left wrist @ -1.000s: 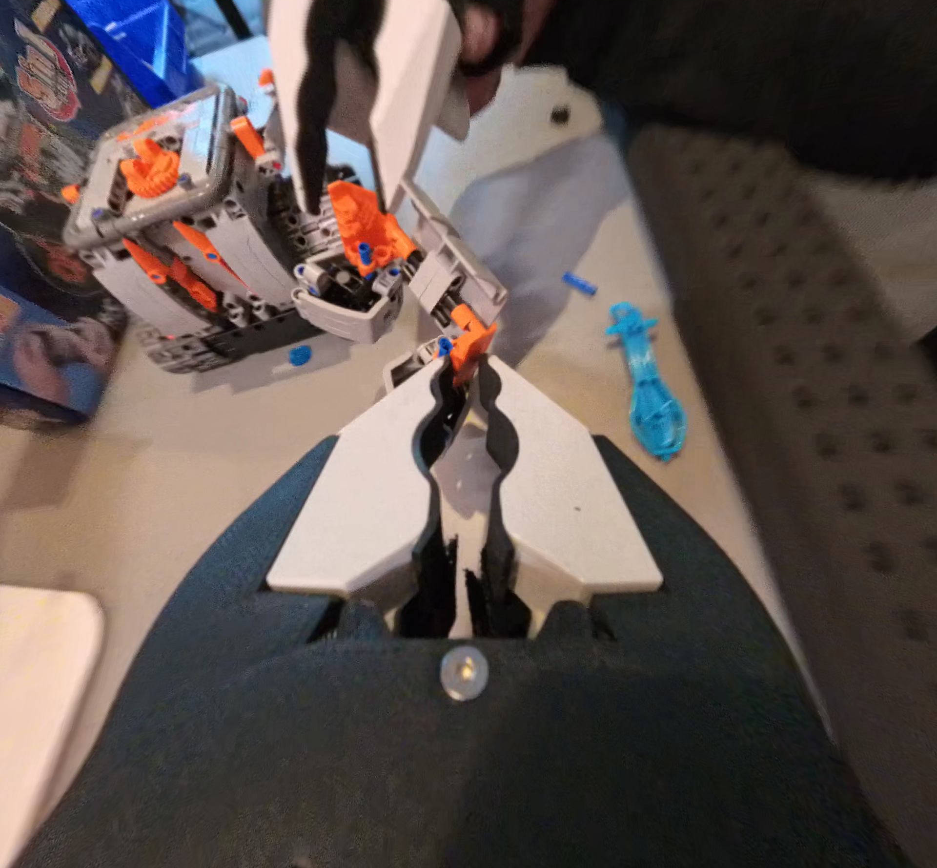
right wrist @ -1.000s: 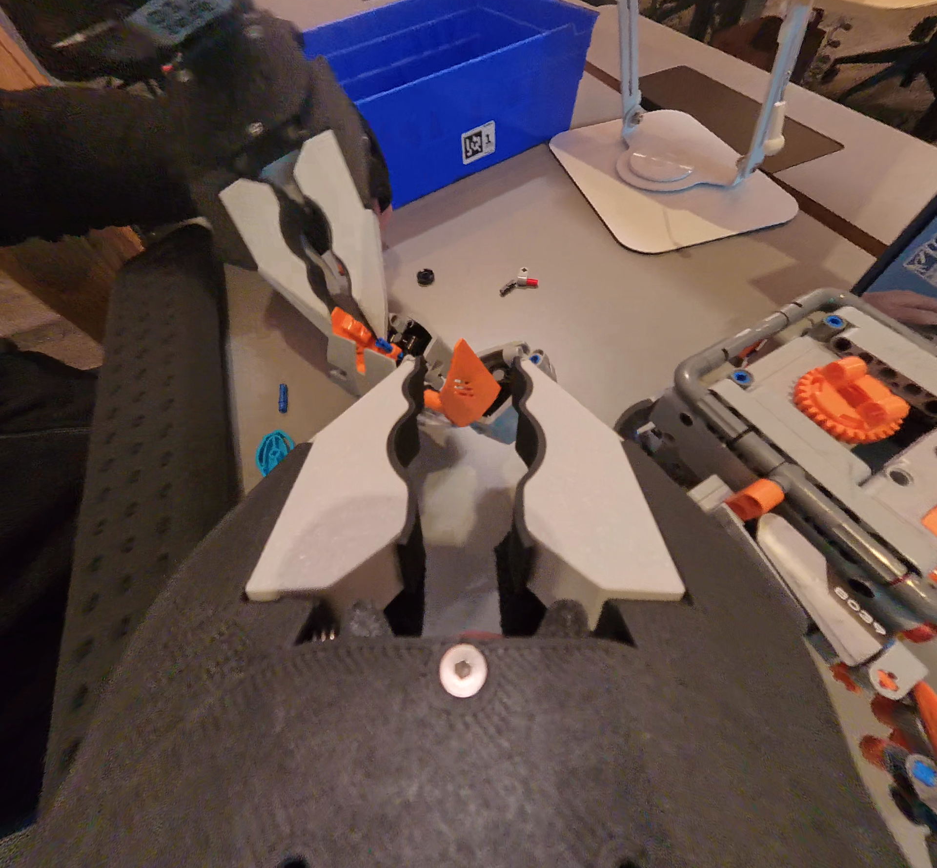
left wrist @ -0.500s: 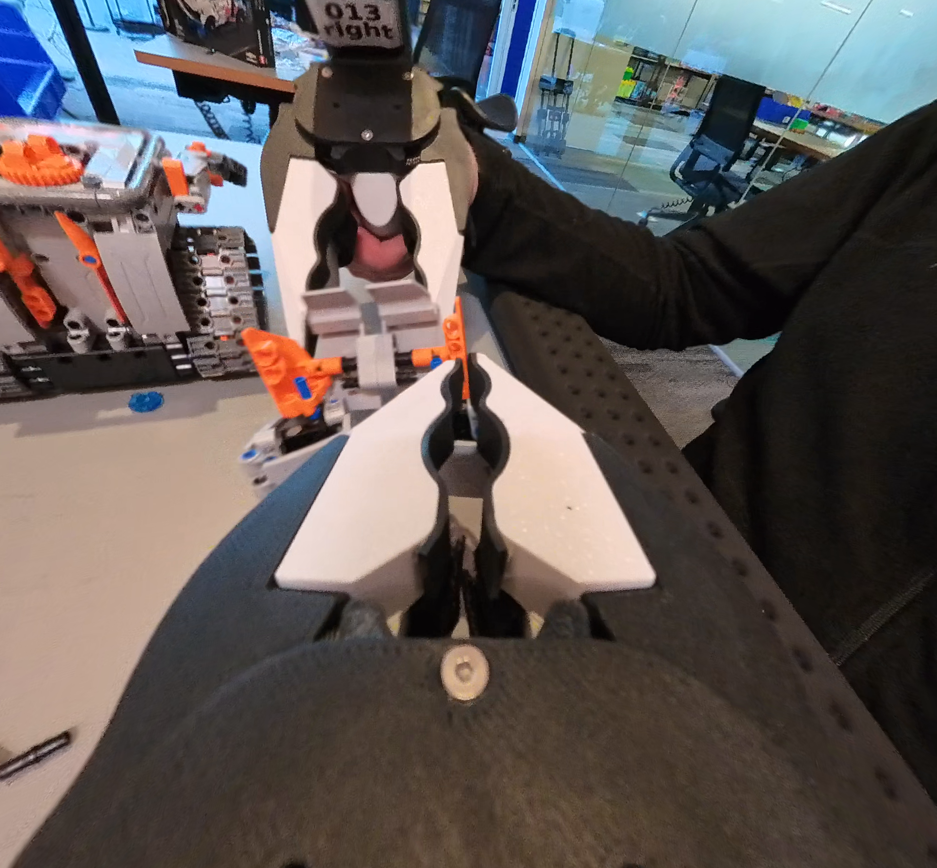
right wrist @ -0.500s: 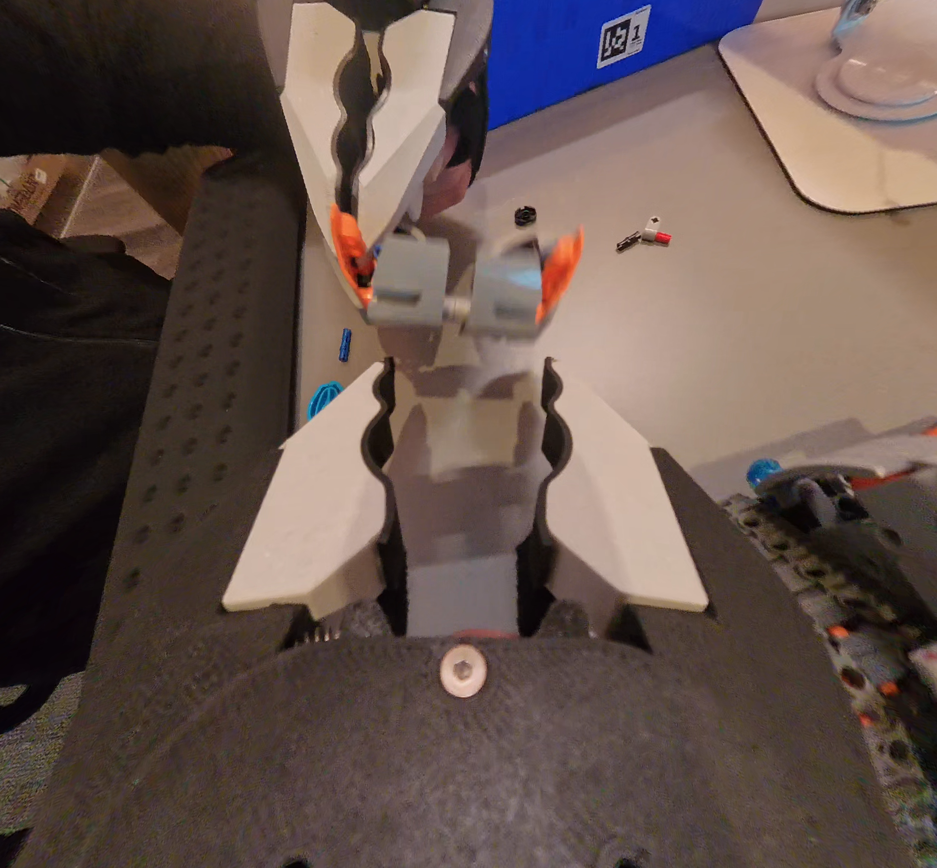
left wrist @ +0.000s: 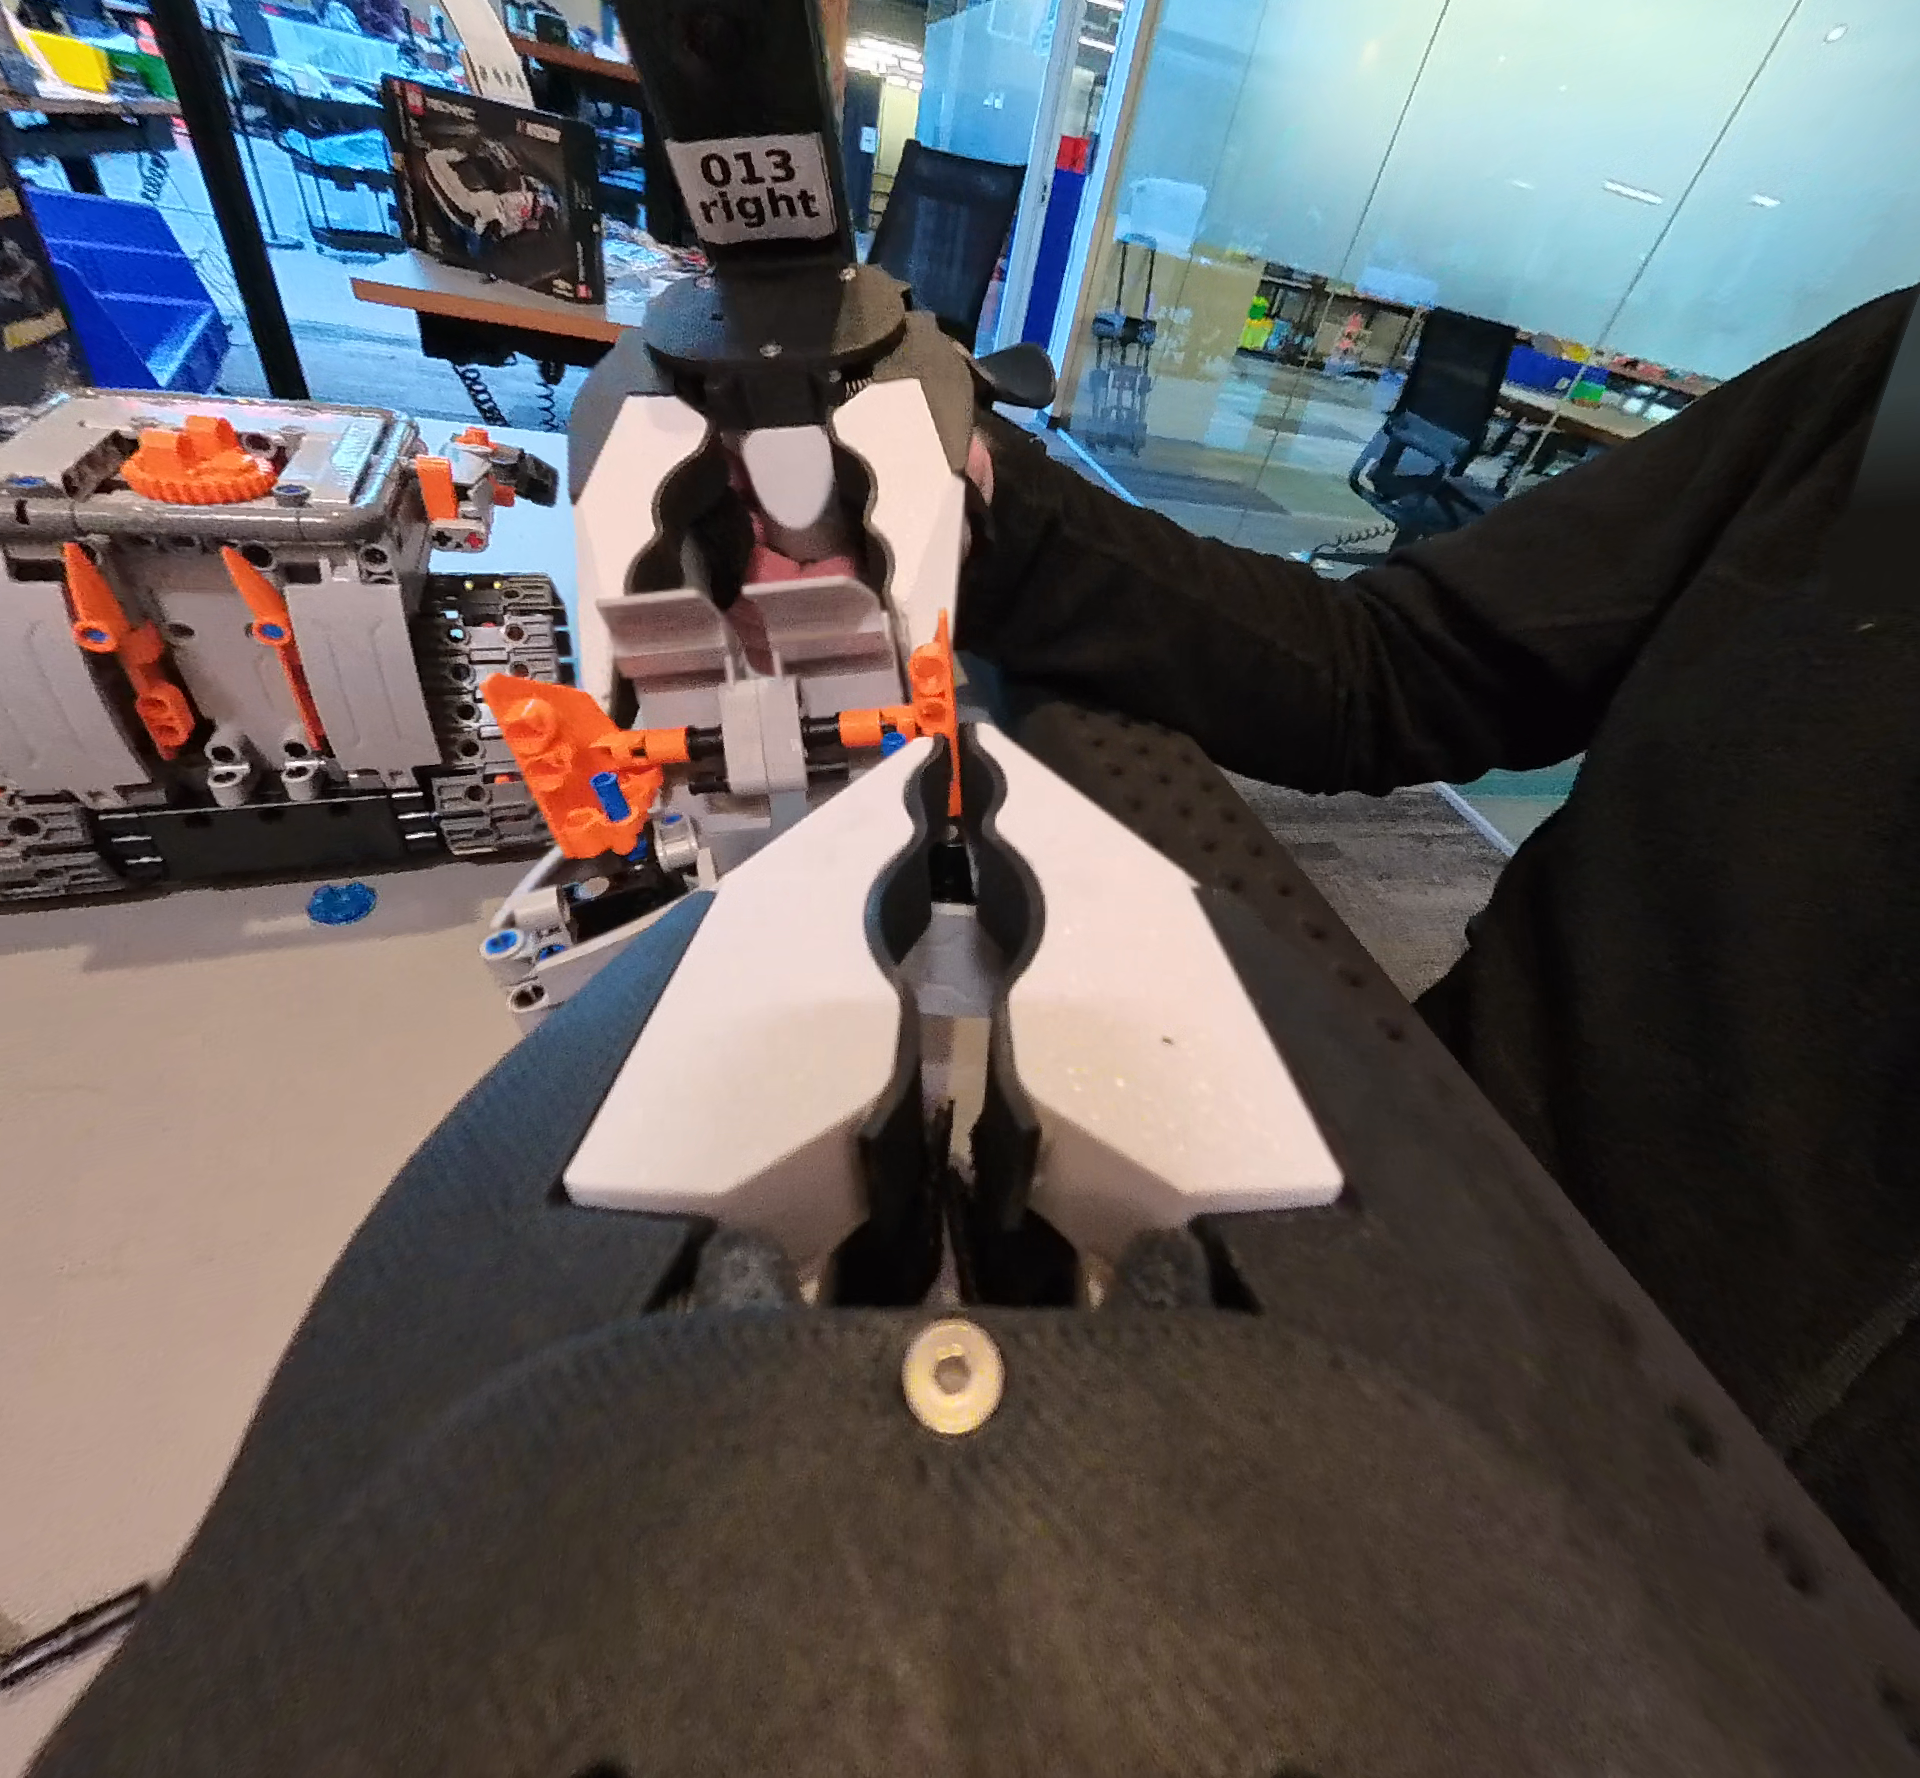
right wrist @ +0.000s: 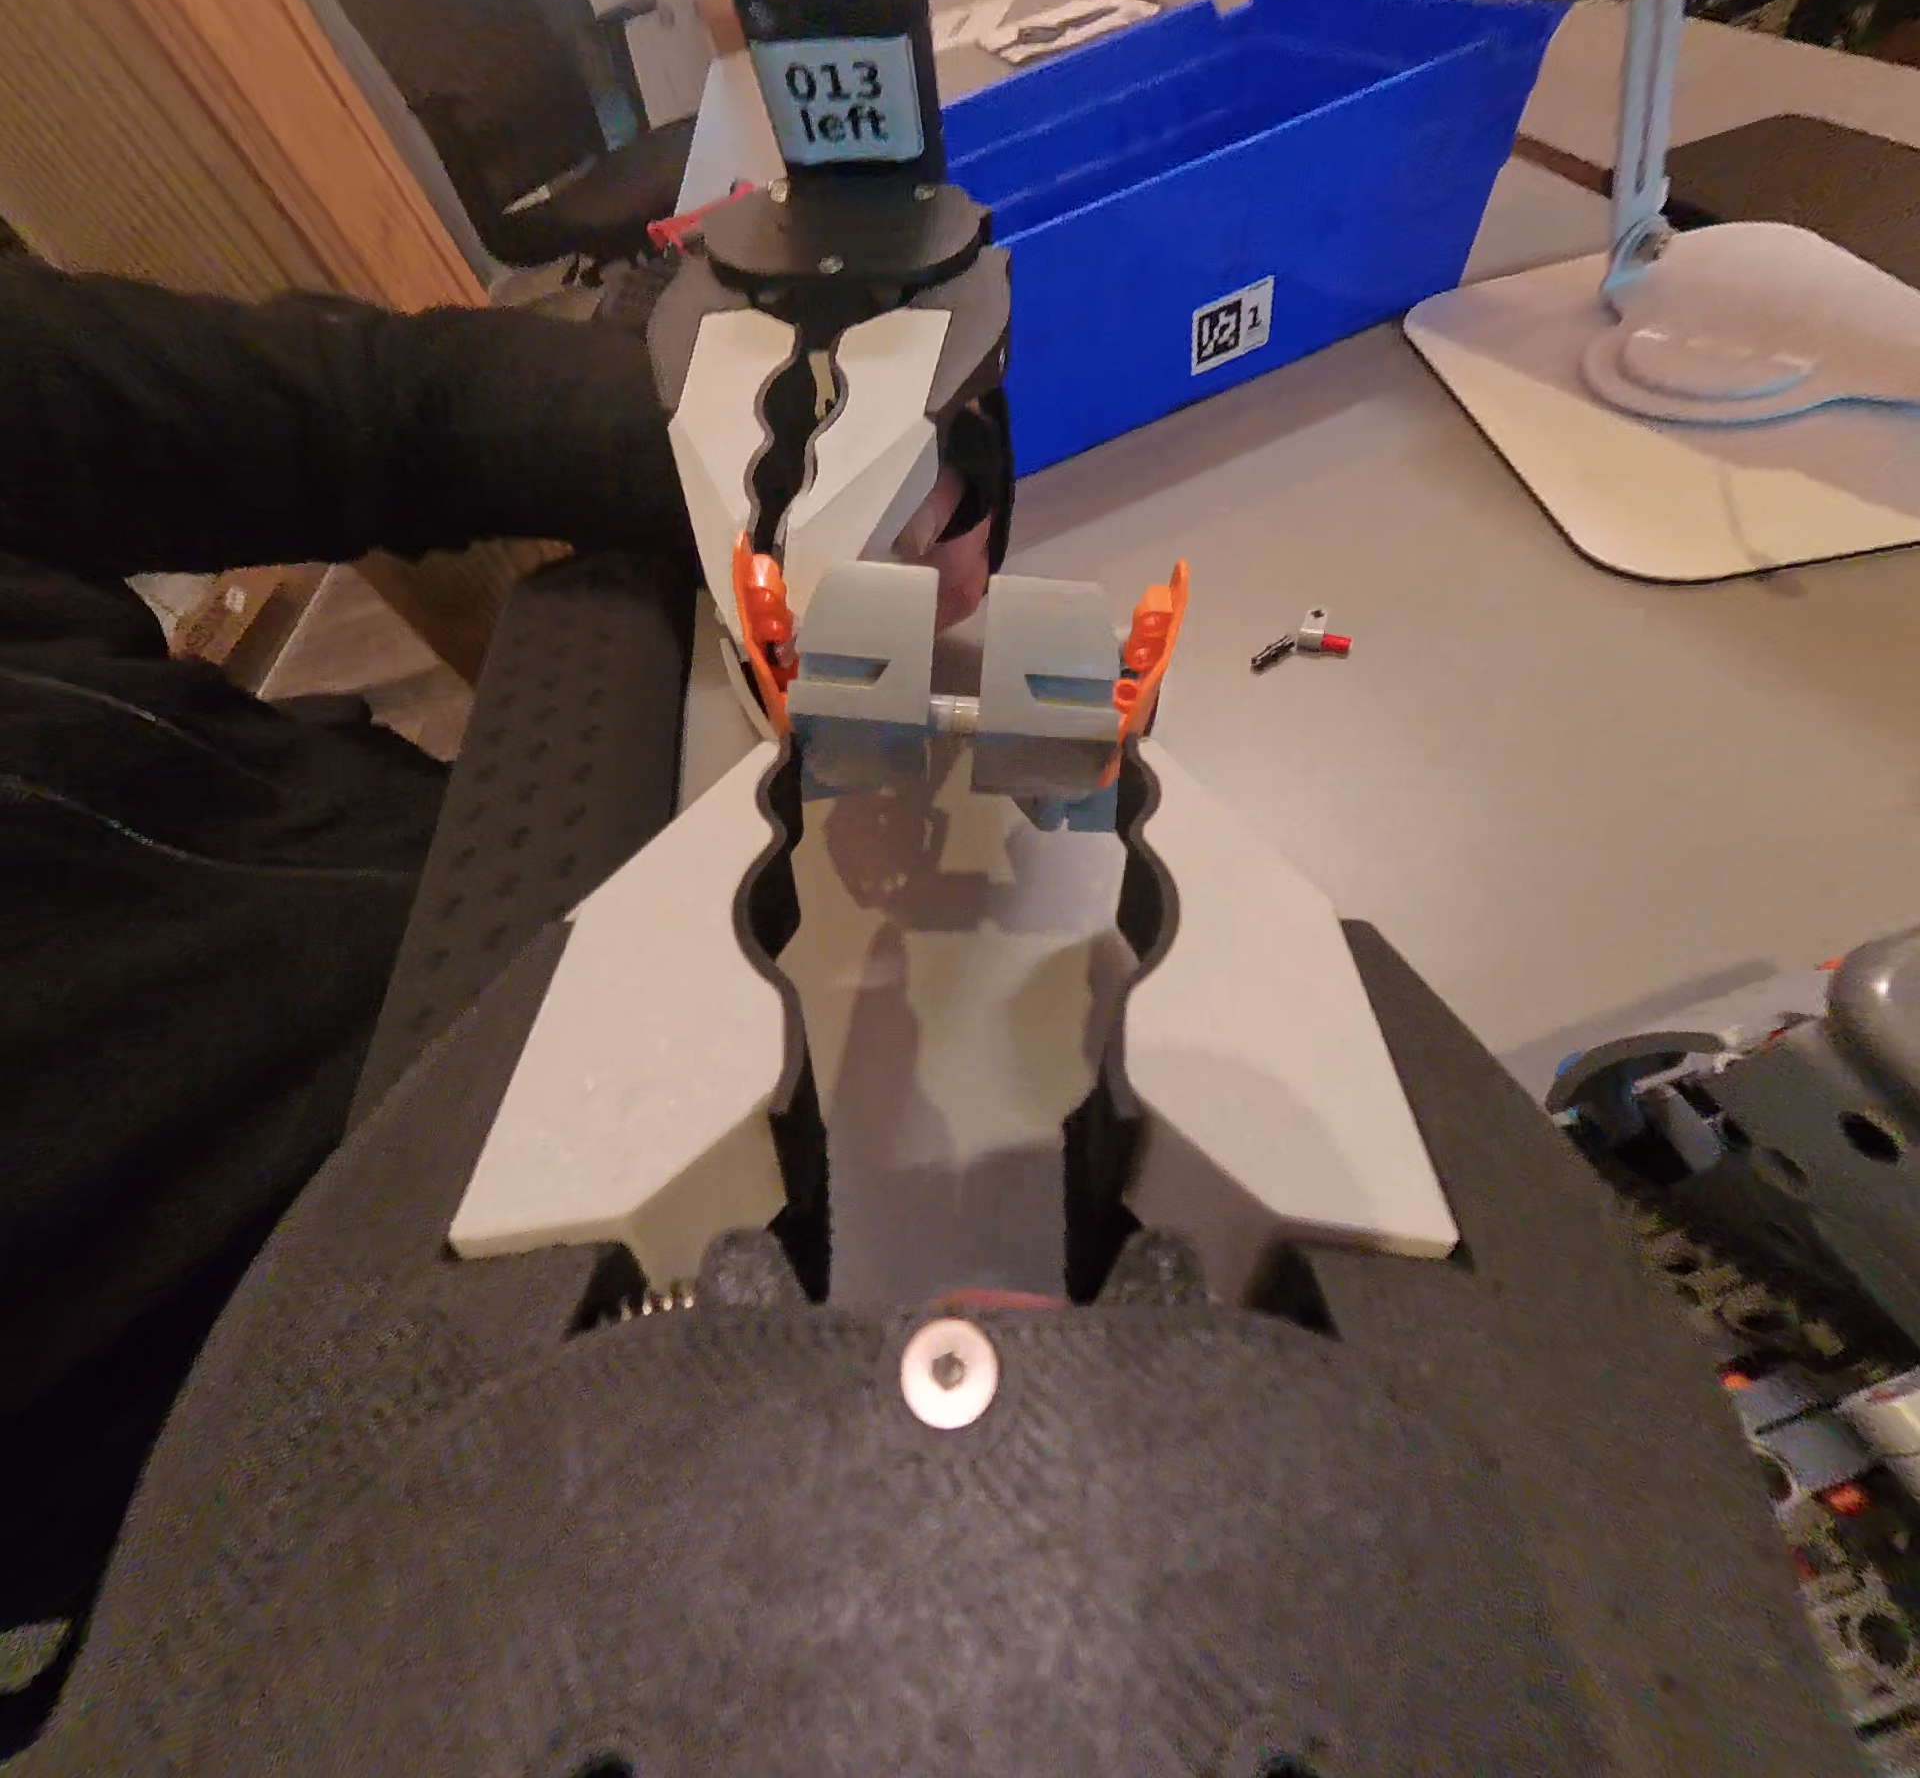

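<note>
So both grippers are facing each other over the table [right wrist: 1455, 793] with a small grey-and-orange brick subassembly [right wrist: 956, 689] hanging between them. The left gripper [left wrist: 948, 762] has its jaws almost fully closed, pinching the thin orange panel [left wrist: 940, 689] on one end of that piece, so it's really gripping it by the edge. The right gripper [right wrist: 956, 772] is spread wide, fingertips right at the outer sides of the two grey blocks, just about flanking them; can't tell if the pads actually touch or only sit beside them. The piece's long axis runs crosswise, along the axle joining the two orange end panels, so it lies straight across the right gripper's opening and end-on to the left one's pinch. The other orange panel [left wrist: 566, 762] sticks out free on the far side from the left gripper. It's all held up off the tabletop. Off to the side there's the big tracked brick model [left wrist: 208, 637], a blue bin [right wrist: 1247, 201], a white lamp base [right wrist: 1683, 409], and a little loose connector piece [right wrist: 1304, 642] on the table.
</note>
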The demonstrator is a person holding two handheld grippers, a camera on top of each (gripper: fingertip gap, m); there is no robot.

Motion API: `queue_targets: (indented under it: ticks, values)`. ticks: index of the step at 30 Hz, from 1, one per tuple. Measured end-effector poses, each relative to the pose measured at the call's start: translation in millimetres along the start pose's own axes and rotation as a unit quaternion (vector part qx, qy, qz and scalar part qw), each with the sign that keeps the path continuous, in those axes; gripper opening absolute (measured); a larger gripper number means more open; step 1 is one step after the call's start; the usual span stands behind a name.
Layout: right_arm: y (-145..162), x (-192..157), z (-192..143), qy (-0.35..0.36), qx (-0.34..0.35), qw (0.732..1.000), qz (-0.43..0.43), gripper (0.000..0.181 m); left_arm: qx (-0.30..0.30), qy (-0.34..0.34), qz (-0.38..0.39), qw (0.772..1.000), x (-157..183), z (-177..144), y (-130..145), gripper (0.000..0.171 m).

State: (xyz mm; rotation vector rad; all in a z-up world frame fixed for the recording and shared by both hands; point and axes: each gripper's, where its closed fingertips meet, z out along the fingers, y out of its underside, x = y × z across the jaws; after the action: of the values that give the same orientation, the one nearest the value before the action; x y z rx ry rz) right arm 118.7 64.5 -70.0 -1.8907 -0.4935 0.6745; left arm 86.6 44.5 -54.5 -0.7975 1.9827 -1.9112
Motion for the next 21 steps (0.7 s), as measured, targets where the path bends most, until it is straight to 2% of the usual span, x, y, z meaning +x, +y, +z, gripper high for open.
queue_targets:
  ticks: [5, 9, 18, 21]
  values:
    - [-10.6, 0.0, 0.3, -0.004, 0.034, 0.999, 0.018, 0.067, 0.009, -0.021, 0.025, 0.999, -4.4, -1.9, -3.3, 0.000]
    - [-16.0, 0.1, 0.4, -0.004, 0.051, 0.999, 0.014, 0.061, 0.021, -0.014, 0.032, 0.999, -2.6, -3.5, -8.3, 0.000]
    - [-25.7, -16.5, -0.6, -0.074, 0.090, 0.993, 0.025, 0.056, 0.030, 0.029, 0.049, 0.998, 16.8, -5.2, -15.5, 0.000]
    - [-25.4, -14.6, -0.8, -0.066, 0.086, 0.994, 0.025, 0.055, 0.025, 0.023, 0.043, 0.998, 14.6, -5.9, -15.1, 0.000]
